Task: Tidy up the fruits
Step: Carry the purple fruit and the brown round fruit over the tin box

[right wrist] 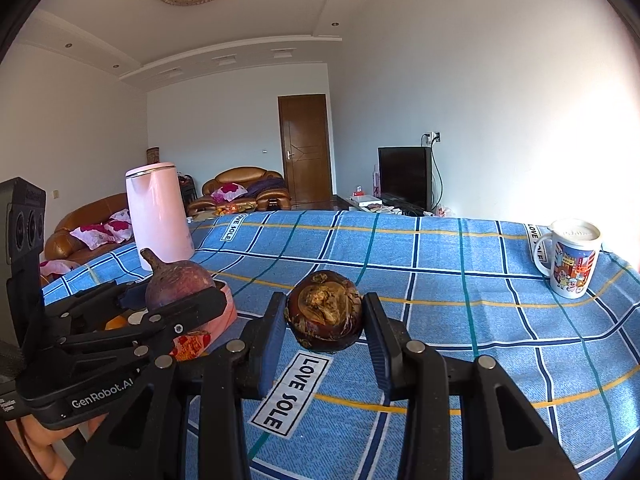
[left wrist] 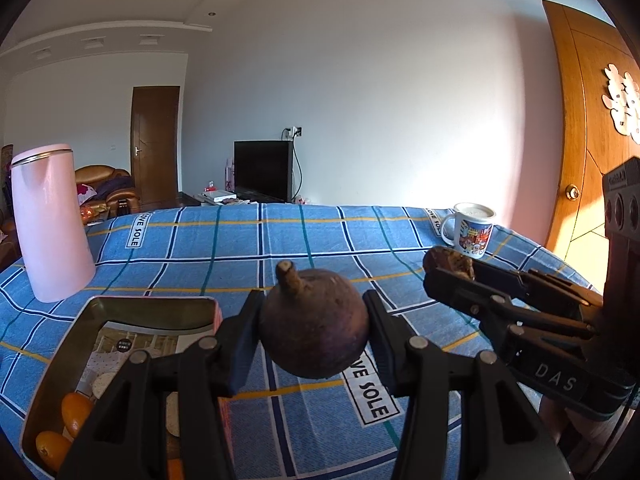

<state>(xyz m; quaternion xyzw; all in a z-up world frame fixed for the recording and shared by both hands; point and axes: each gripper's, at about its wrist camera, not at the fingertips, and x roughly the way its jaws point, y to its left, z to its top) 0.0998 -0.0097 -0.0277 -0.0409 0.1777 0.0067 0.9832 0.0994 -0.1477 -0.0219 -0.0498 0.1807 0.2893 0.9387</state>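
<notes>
My left gripper (left wrist: 314, 326) is shut on a dark purple round fruit with a stem (left wrist: 314, 320), held above the blue checked cloth; it also shows in the right wrist view (right wrist: 178, 286). My right gripper (right wrist: 324, 320) is shut on a second dark brown-purple fruit (right wrist: 324, 310), seen in the left wrist view (left wrist: 450, 262) at the right. A pink-walled metal tin (left wrist: 60, 360) lies at lower left under the left gripper and holds small orange fruits (left wrist: 74, 412). In the right wrist view the tin (right wrist: 226, 312) is mostly hidden behind the left gripper.
A tall pink kettle (left wrist: 50, 220) stands at the table's far left. A printed white mug (left wrist: 472, 230) stands at the far right corner. The table is covered by a blue checked cloth (left wrist: 280, 240). A wooden door (left wrist: 592, 140) is close on the right.
</notes>
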